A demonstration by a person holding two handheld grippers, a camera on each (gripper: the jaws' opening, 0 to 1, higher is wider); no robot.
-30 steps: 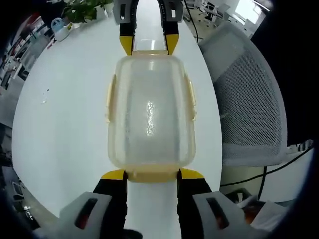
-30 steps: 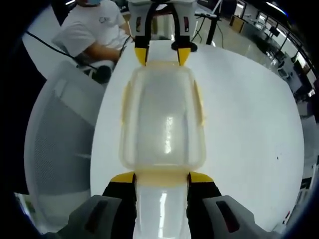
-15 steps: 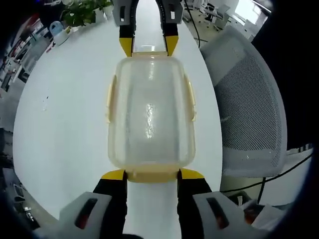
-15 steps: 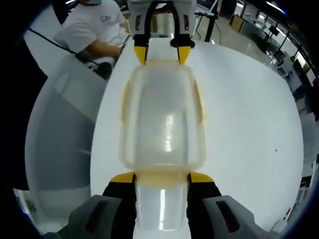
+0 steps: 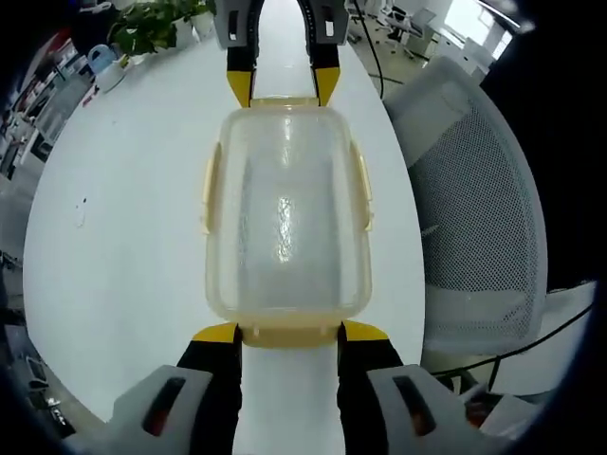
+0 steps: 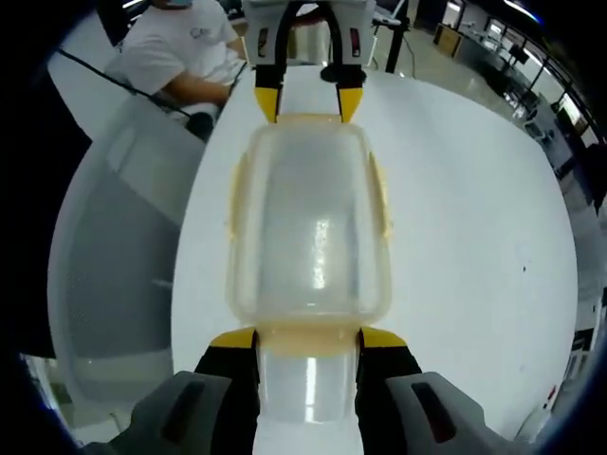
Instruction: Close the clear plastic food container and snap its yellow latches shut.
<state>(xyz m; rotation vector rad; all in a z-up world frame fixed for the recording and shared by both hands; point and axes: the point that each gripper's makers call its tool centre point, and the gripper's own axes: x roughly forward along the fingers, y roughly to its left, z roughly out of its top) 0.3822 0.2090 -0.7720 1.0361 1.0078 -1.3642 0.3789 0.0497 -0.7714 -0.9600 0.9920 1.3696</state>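
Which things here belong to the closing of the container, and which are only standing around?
For the job:
container
yellow latches
left gripper
right gripper

Only around:
table
mesh chair
plant
seated person

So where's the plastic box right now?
The clear plastic food container sits in the middle of both views on the white table, between the left gripper and the right gripper.

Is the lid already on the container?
Yes, in the left gripper view the lid covers the container, which sits between both claws.
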